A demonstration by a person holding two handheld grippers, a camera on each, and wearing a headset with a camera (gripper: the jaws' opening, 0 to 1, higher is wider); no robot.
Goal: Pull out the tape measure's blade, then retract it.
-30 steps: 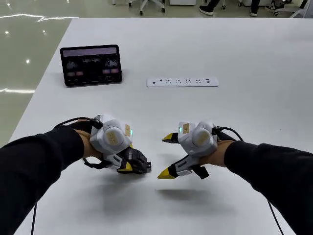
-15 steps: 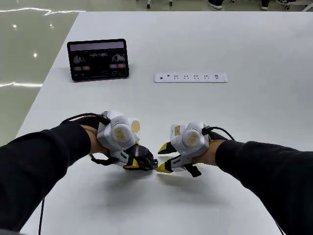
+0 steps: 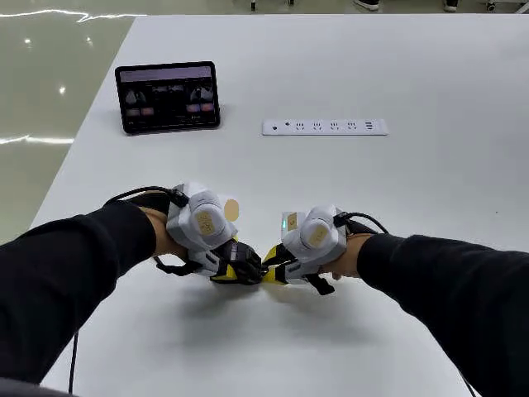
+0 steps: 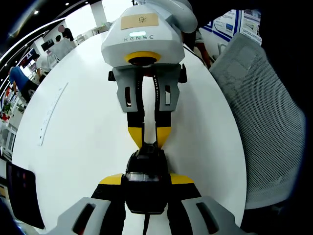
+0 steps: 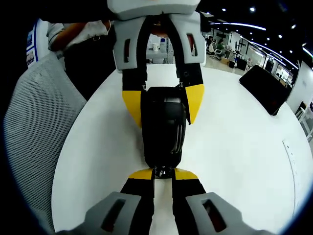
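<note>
Black tape measure [image 3: 243, 263] sits between our two tools, low at the near part of the white counter [image 3: 413, 198]; we cannot tell whether it touches the surface. Left tool [image 3: 226, 273] clamps the case by its sides, with a yellow tip on each flank. Right tool [image 3: 271, 274] meets it head-on, its jaws drawn narrow and pinched on the blade hook [image 5: 159, 171], which sits right at the case mouth. Tablet [image 3: 169, 96] stands propped at far left with its screen lit. Power strip [image 3: 325, 126] lies flat to its right, well apart from the tools. Dark sleeves [image 3: 74, 273] reach in from both sides.
</note>
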